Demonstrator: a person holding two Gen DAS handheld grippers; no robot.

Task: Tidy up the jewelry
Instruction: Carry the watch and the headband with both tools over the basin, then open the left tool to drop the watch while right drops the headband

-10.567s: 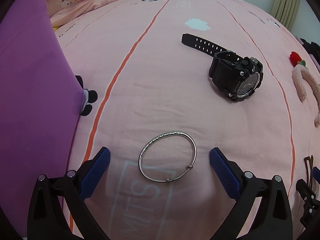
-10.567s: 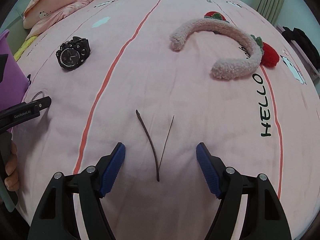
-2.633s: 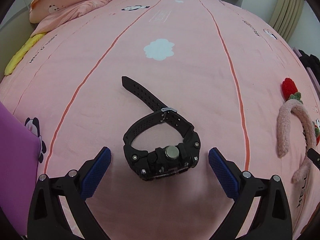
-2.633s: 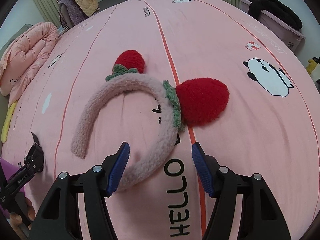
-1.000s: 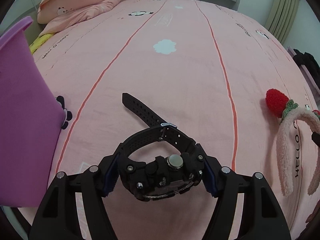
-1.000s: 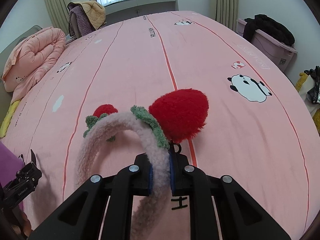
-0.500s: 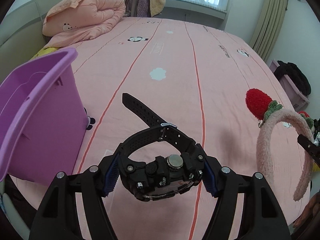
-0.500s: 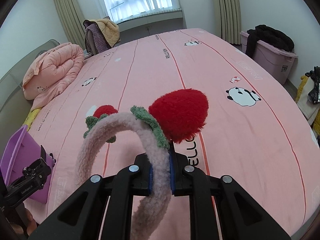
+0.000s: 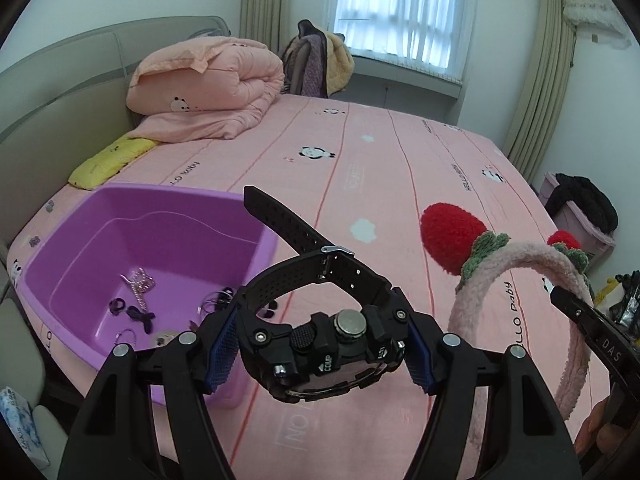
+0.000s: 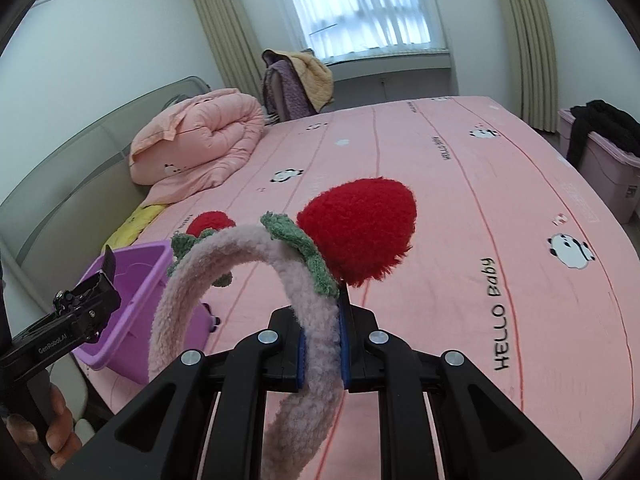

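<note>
My left gripper [image 9: 320, 350] is shut on a black sport watch [image 9: 320, 354], held in the air with its strap [image 9: 288, 226] sticking up and back. Below and to the left stands a purple tub [image 9: 160, 216] with several small pieces of jewelry [image 9: 138, 284] on its bottom. My right gripper [image 10: 322, 350] is shut on a fluffy pink headband [image 10: 224, 264] with two red strawberry pompoms [image 10: 360, 228], also lifted off the bed. The headband [image 9: 516, 264] shows at the right of the left wrist view, the purple tub [image 10: 136, 280] at the left of the right wrist view.
A pink bedsheet [image 9: 380, 184] with panda prints covers the bed. A rolled pink quilt [image 9: 208, 84] and a yellow pillow [image 9: 108, 160] lie by the headboard. A chair with clothes [image 9: 320, 60] stands under the window. A lilac storage box [image 10: 604, 160] with dark clothes sits right of the bed.
Both grippers have risen from the bed with the watch and the headband in them. The views now tilt up, and the inside of the purple tub has come into sight.
</note>
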